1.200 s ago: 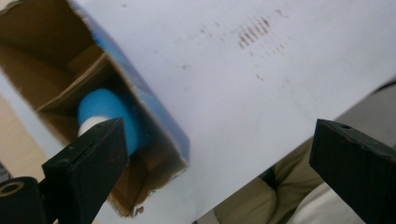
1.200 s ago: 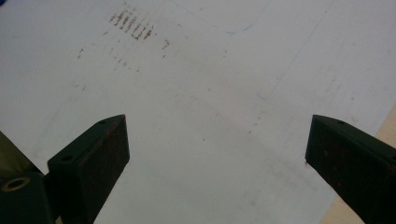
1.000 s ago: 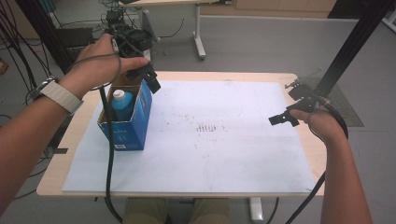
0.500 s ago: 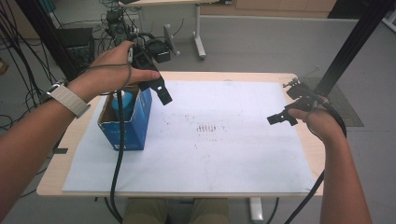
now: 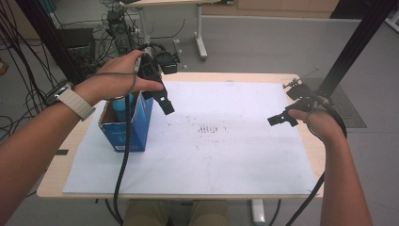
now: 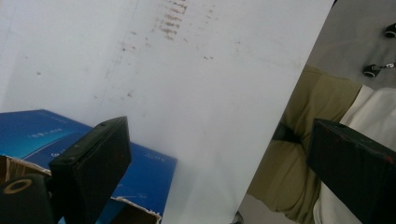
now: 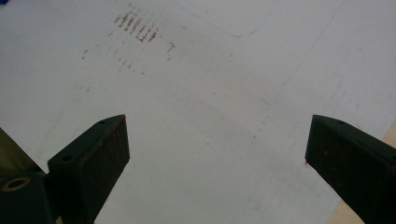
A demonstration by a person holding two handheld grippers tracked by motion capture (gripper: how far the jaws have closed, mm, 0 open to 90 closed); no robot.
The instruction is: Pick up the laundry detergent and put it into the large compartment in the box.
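An open blue cardboard box point(image 5: 135, 133) stands on the left part of the white sheet point(image 5: 221, 155). A blue bottle point(image 5: 121, 107) stands inside it. My left gripper point(image 5: 160, 94) hovers just above and to the right of the box's top edge, open and holding nothing. In the left gripper view its jaws point(image 6: 219, 128) stand wide apart, with the box point(image 6: 149, 170) at the lower left. My right gripper point(image 5: 288, 104) is held over the sheet's right edge, open and empty; in the right gripper view point(image 7: 217, 121) bare sheet lies between the jaws.
Faint reddish marks point(image 5: 207, 128) sit mid-sheet. The wooden table point(image 5: 56, 181) shows around the sheet. A black frame post point(image 5: 350, 52) rises at the right. Cables and equipment point(image 5: 117, 28) lie on the floor beyond, with another table's legs point(image 5: 200, 28).
My left gripper has moved from over the box's opening to the right and farther away, past the box's edge. The right gripper has barely moved.
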